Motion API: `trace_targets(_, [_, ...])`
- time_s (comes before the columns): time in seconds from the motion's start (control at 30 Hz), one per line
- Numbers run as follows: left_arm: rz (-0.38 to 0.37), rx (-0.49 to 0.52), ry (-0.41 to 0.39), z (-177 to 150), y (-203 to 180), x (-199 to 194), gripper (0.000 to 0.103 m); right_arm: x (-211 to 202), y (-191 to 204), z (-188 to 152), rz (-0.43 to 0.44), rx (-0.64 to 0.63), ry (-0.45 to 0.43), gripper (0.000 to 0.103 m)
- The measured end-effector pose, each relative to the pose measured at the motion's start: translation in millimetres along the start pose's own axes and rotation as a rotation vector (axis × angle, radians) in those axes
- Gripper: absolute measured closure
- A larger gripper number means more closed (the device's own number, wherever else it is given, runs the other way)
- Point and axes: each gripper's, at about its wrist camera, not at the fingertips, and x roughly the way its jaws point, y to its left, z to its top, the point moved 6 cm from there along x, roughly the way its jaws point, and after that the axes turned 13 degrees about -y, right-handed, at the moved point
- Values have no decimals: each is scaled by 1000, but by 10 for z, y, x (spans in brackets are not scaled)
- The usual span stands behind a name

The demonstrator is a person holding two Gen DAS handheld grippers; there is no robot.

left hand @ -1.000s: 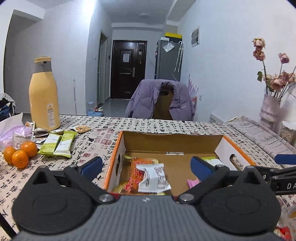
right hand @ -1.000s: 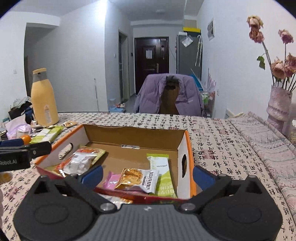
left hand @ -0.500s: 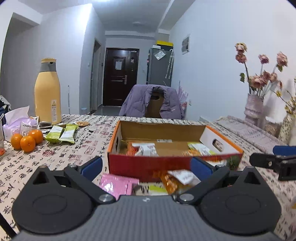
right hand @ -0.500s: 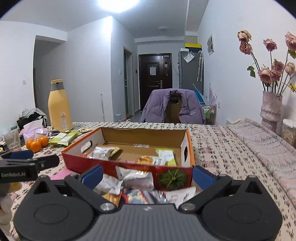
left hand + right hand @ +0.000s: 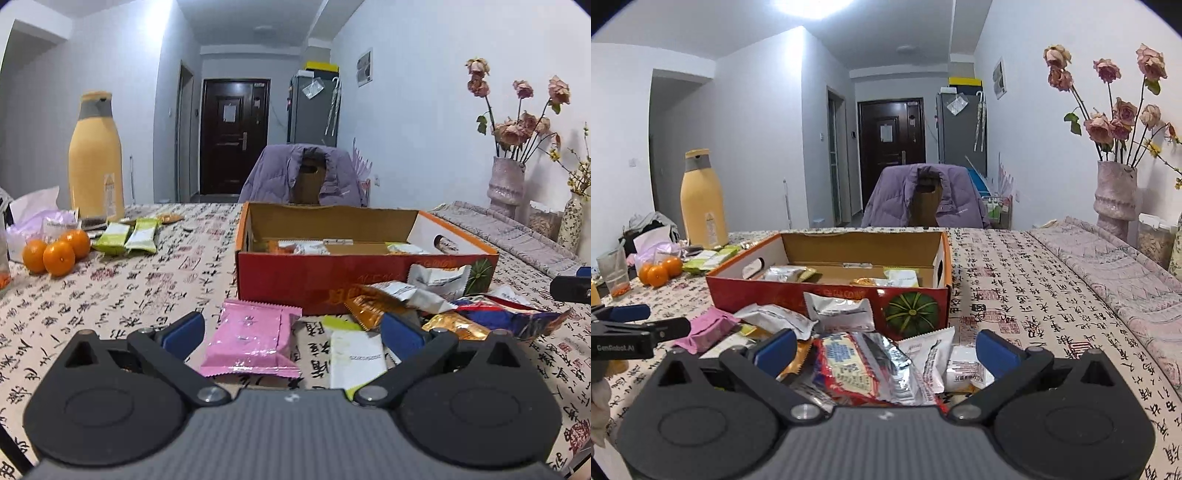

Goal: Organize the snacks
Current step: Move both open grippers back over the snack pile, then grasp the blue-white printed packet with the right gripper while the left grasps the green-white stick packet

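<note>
Box [image 5: 314, 284] front wall hiding most packets inside, packet print too small to read

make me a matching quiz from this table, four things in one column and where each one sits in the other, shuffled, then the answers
Things:
1. pink packet
2. oranges
3. yellow bottle
4. vase of dried roses

Places:
A. far left of the table, standing upright
B. far right edge, by the wall
C. on the cloth in front of the red box, between the left gripper fingers
D. left side, beside the green packets

Pairs: 1-C, 2-D, 3-A, 4-B
</note>
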Motion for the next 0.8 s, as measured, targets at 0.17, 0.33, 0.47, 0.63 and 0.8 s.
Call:
trace_targets(0.17, [1,-11,14,-89,51,83,0,259,47,46,58,-34,93,0])
trace_targets(0.33, [8,-28,18,-104,83,96,0,609,82,24,105,-37,209,3])
trace_targets(0.47, [3,-34,20,-112,80,95,0,846,111,-62,109,-35,283,7])
trace_targets(0.63, [6,-34,23,-128,72,97,0,959,143,-290,103,-27,341,15])
trace_targets(0.8, [4,-30,22,-128,56,89,0,936,181,-422,147,0,334,23])
